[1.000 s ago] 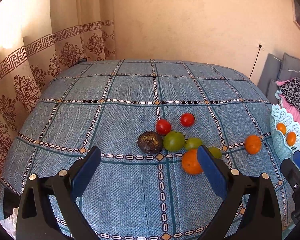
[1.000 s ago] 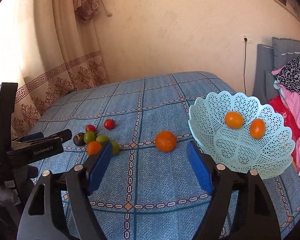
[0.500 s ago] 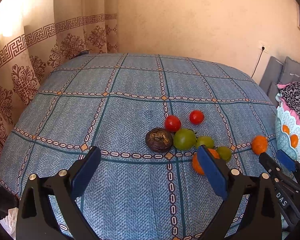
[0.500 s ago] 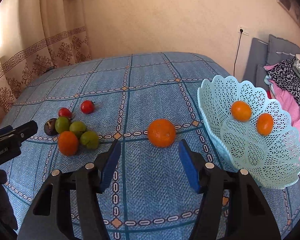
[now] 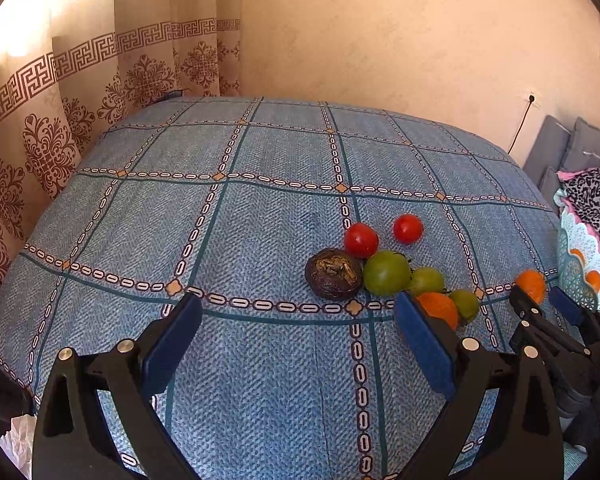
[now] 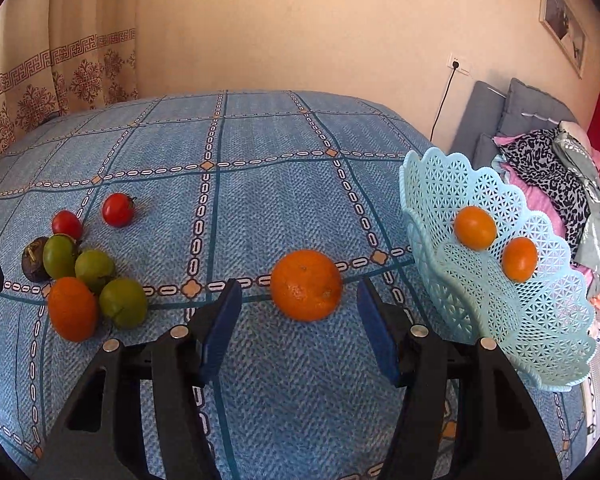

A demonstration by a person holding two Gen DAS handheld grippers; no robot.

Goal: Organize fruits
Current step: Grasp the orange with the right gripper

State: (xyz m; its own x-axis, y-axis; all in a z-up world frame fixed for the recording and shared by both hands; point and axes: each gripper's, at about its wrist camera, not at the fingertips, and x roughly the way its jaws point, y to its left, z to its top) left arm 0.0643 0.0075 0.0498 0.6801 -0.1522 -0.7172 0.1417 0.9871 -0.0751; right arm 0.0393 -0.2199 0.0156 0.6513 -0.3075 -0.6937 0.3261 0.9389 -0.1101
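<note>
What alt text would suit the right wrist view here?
The open right tool sits just short of a lone orange on a blue patterned cloth, its pads not touching it. A pale blue lattice basket at right holds two small orange fruits; red, green, orange and dark fruits cluster at left.

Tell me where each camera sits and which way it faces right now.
Left wrist: on the left hand-held gripper, tilted down at the fruit cluster around the dark fruit; its own open fingers show, plus the right hand-held gripper at the right edge.
Right wrist: on the right hand-held gripper, tilted down at the lone orange beside the basket; its own fingers flank the orange without touching.
Shared: the blue cloth, cluster, lone orange, basket.
</note>
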